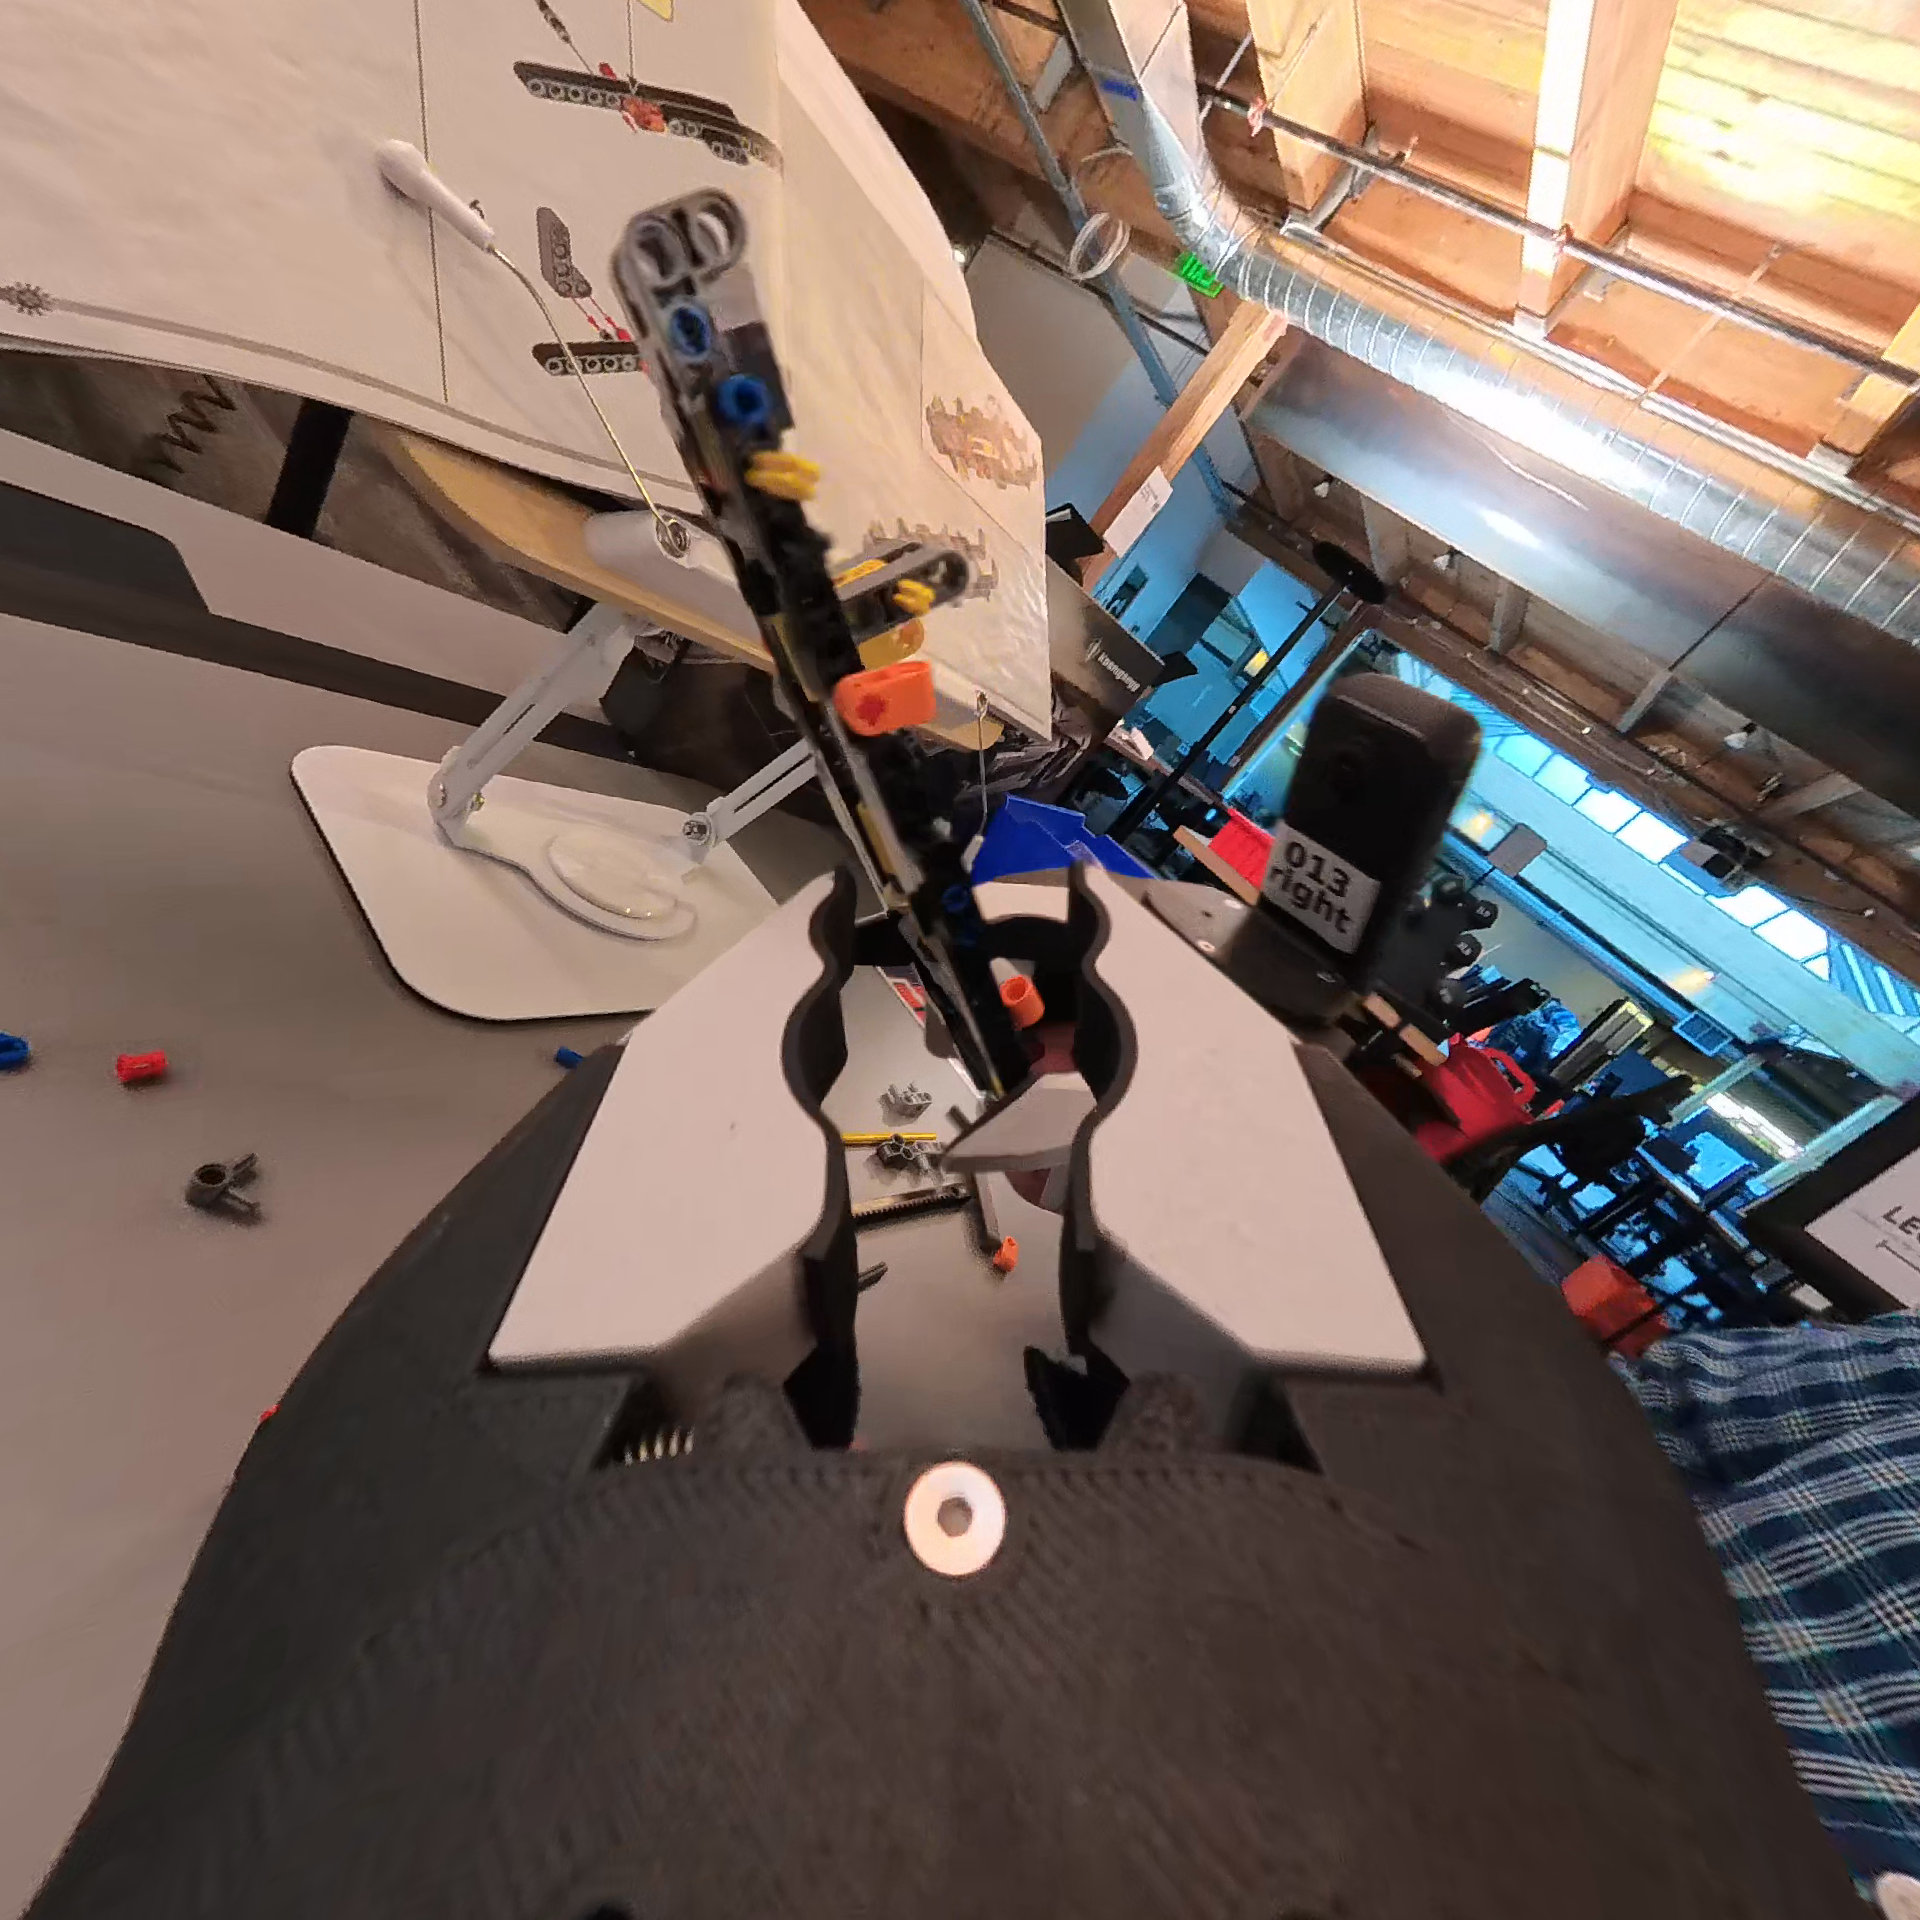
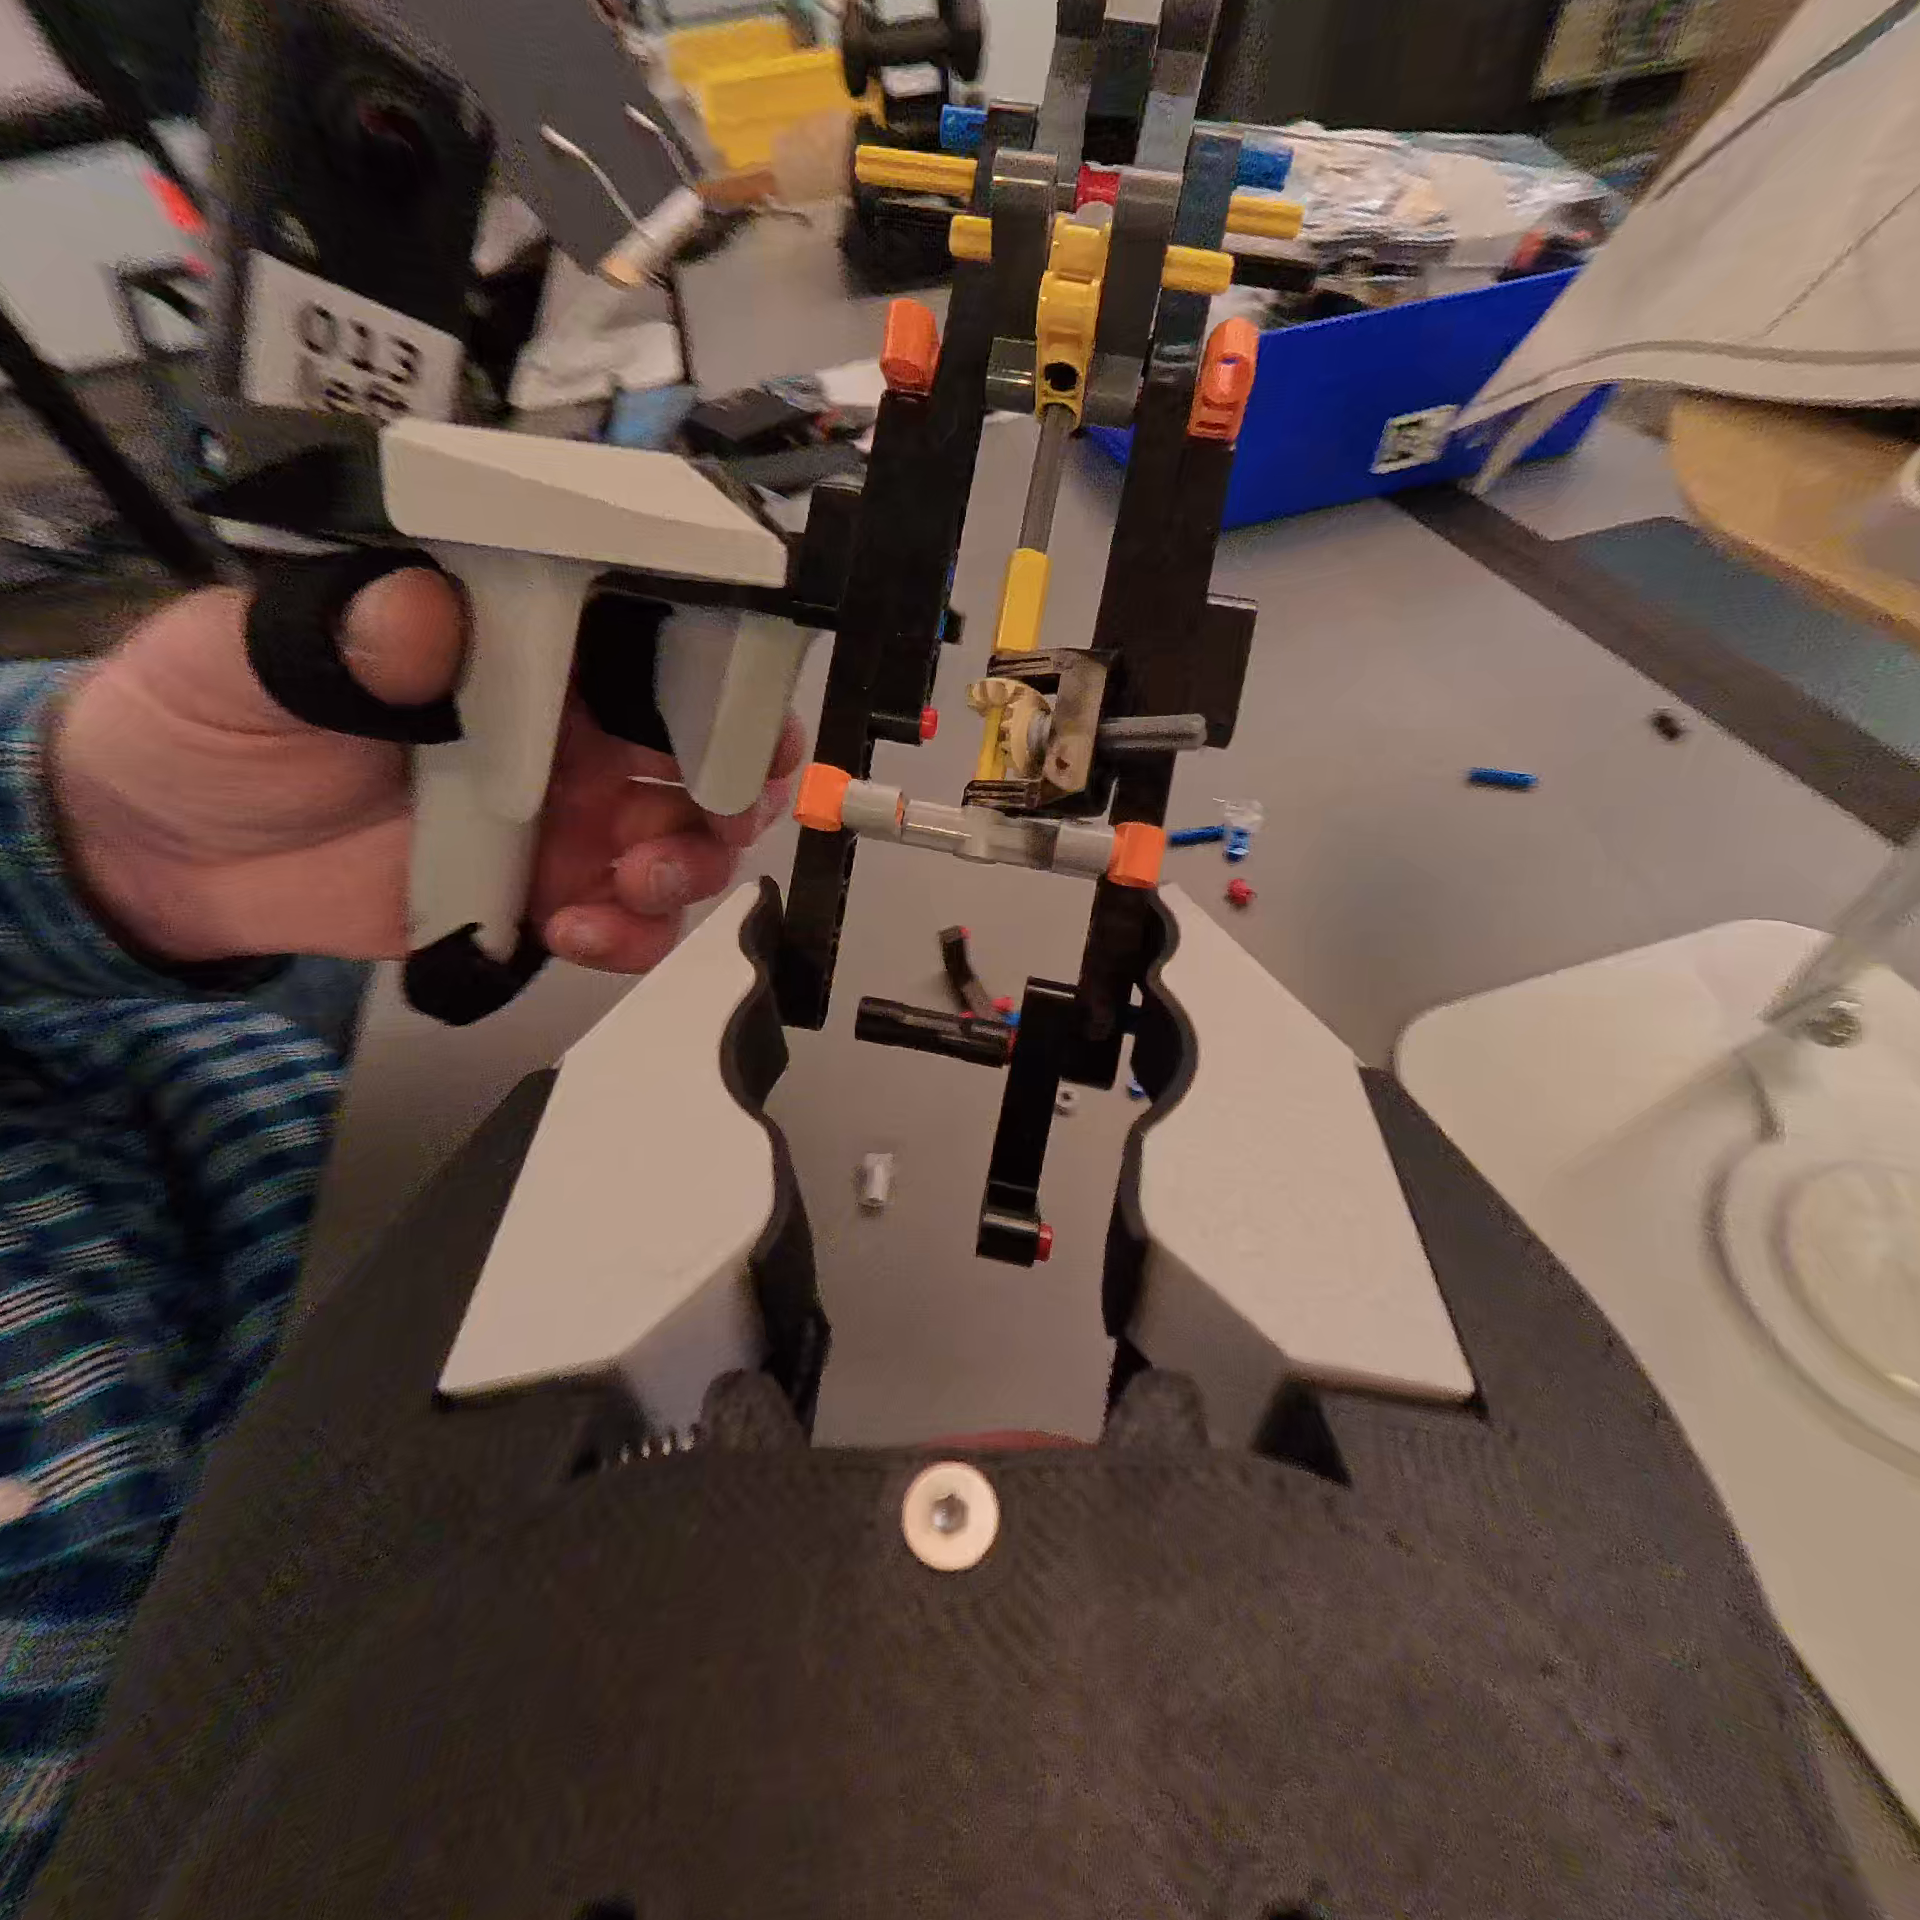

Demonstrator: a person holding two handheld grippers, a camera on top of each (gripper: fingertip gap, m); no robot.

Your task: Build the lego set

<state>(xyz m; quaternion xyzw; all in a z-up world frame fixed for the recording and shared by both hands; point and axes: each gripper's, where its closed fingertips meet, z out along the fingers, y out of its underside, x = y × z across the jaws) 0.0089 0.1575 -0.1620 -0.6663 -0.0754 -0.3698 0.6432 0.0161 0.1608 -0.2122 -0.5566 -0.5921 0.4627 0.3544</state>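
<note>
The lego assembly (image 2: pixel 904 540) is a tall frame of two black beams with yellow axles, orange caps and a small gear. It stands upright above the grey table (image 2: pixel 1403 675). My right gripper (image 2: pixel 961 935) is shut on the frame's lower end, with one fingertip against each beam. My left gripper (image 2: pixel 764 665) comes in from the left and is open, its tips at the left beam. In the left wrist view the assembly (image 1: pixel 790 540) shows edge-on beyond my left gripper (image 1: pixel 961 904), with gaps on both sides. The right gripper's fingertip (image 1: pixel 1023 1127) shows at its base.
An instruction booklet (image 1: pixel 582 208) rests on a white stand (image 1: pixel 436 894) close by on the left; the stand's base (image 2: pixel 1558 1143) lies right of my right gripper. A blue bin (image 2: pixel 1351 416) stands behind. Loose pins (image 1: pixel 140 1067) and connectors (image 1: pixel 223 1184) lie on the table. My hands' fingertips stand some 5 cm from each other.
</note>
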